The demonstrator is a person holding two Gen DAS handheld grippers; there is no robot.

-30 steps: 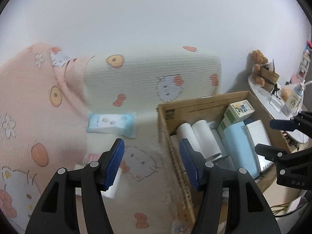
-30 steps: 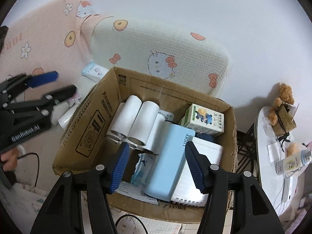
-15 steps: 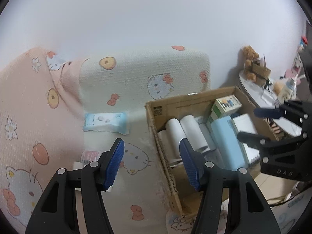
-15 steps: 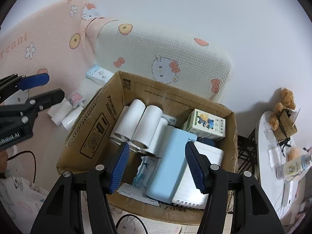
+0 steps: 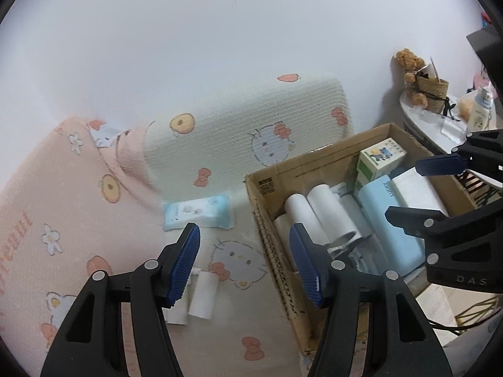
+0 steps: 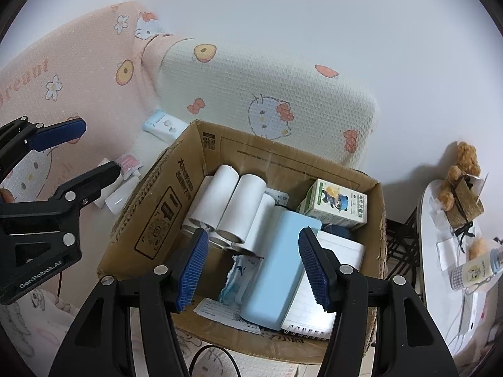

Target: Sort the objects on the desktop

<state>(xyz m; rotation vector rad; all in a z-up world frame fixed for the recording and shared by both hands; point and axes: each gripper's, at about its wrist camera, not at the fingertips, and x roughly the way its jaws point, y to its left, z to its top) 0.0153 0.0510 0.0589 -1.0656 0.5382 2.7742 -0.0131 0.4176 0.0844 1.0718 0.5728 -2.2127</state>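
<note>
The left gripper (image 5: pixel 243 264) is held above a cat-print bedsheet (image 5: pixel 232 330), its jaws spread wide with nothing between the blue pads. Below it, two small white rolls (image 5: pixel 202 295) are seen lying side by side on the sheet, and a pale blue wipes packet (image 5: pixel 198 212) lies farther off against the cream pillow (image 5: pixel 239 132). The right gripper (image 6: pixel 253 265) is held over an open cardboard box (image 6: pixel 157 216), its jaws parted and empty; no pad is seen pressing on any item. Inside the box, several white paper rolls (image 6: pixel 232 204) are packed along the left side, a light blue case (image 6: pixel 276 270) lies lengthwise in the middle, a spiral notebook (image 6: pixel 314 311) lies under and beside it, and a green-and-white carton (image 6: pixel 336 201) stands at the far corner. A printed slip (image 6: pixel 217 311) is noted at the near wall. To the right of the box, a white side table (image 6: pixel 440 270) carries a teddy bear (image 6: pixel 462 172) with a woven basket.
</note>
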